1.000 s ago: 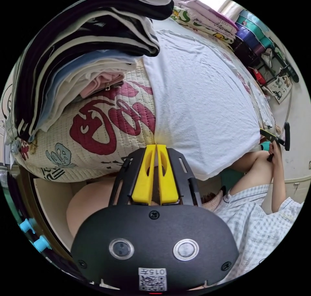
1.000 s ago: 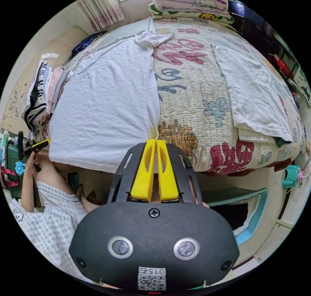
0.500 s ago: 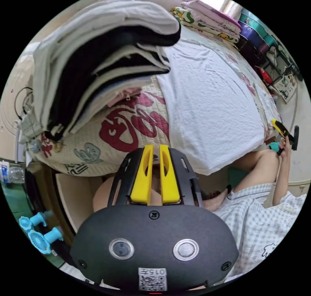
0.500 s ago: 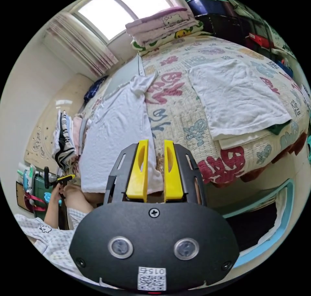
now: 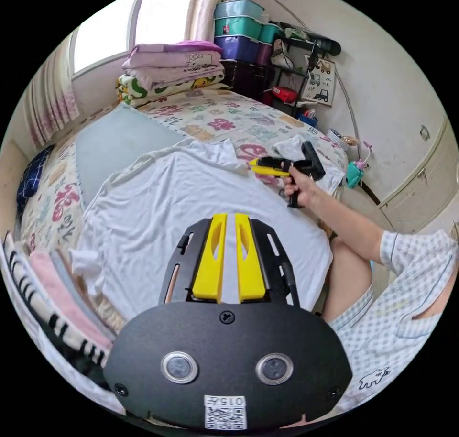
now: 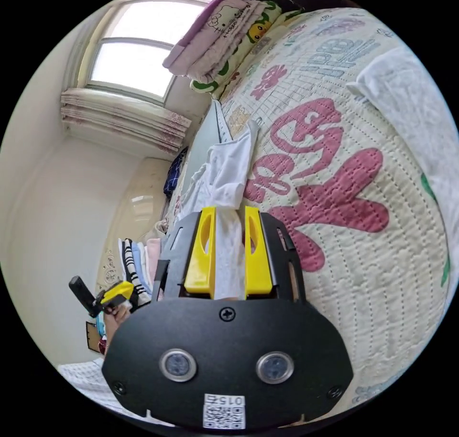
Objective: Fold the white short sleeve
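Shirt (image 5: 191,202) released: both my claws, left (image 5: 228,245) and right (image 5: 260,167), now hover slightly apart, right nearing the sleeve (image 6: 227,169) ahead.

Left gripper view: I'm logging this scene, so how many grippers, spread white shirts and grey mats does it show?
Grippers: 2 (left gripper, right gripper)
White short sleeve, spread flat: 1
Grey mat: 1
Total: 4
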`<action>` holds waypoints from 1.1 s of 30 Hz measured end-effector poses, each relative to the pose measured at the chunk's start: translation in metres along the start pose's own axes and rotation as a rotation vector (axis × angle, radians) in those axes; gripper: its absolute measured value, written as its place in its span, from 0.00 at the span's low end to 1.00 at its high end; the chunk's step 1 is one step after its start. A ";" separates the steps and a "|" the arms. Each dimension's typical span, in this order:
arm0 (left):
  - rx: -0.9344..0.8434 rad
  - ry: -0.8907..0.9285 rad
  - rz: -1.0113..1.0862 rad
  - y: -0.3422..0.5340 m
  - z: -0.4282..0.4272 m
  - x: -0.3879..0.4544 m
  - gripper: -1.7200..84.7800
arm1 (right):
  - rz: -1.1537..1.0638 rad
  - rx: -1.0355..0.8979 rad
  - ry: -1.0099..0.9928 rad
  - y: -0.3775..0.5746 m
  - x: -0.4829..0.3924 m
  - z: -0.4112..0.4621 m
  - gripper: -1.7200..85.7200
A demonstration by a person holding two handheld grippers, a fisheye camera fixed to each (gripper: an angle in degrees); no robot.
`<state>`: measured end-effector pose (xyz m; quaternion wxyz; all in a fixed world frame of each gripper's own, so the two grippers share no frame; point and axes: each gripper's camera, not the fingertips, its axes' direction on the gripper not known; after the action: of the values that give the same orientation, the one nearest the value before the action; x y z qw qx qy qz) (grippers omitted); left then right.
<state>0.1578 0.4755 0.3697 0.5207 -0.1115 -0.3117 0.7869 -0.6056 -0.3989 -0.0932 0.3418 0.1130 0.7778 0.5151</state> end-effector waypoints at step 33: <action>0.010 0.038 -0.272 -0.201 0.248 -0.236 0.03 | -0.461 -0.198 0.025 0.006 -0.101 0.078 0.03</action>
<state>0.2871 0.2263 0.6501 0.6290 -0.0805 -0.3101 0.7083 -0.4806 -0.3931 -0.0645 0.4498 -0.1078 0.7330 0.4988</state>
